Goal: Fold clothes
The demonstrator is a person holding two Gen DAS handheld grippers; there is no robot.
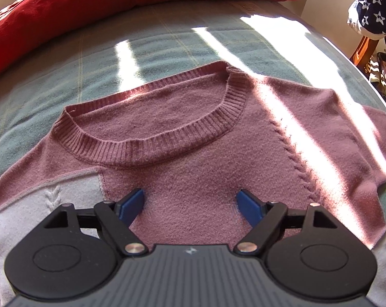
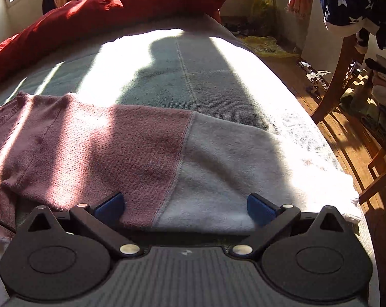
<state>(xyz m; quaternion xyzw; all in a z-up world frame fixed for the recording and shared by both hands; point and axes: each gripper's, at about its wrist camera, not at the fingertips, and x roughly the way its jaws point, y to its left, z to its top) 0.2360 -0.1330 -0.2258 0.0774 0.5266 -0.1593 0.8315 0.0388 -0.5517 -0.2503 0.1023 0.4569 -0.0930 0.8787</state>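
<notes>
A mauve knitted sweater with a ribbed round neck and pale grey panels (image 1: 198, 138) is seen spread flat on the grey-green checked bed cover (image 1: 95, 51), filling the centre and lower half of the left wrist view, its neckline turned toward the top of the frame. In the right wrist view one sleeve (image 2: 182, 153), mauve to the left and pale grey to the right, is laid across the middle of the frame in strong sunlight. The left claw (image 1: 190, 204) is held released over the chest, its blue pads wide apart and nothing gripped; the right claw (image 2: 185, 204) is likewise spread, unclenched, over the colour seam of the sleeve. A rumpled red duvet (image 1: 116, 2) is heaped along the upper left. The garment is judged to be laid out rather than folded, and a fold of the sleeve seems in hand, though a sweater just spread would look the same. A grasp at the sleeve's edge would be called for, the knit pinched cleanly without dragging the body.
</notes>
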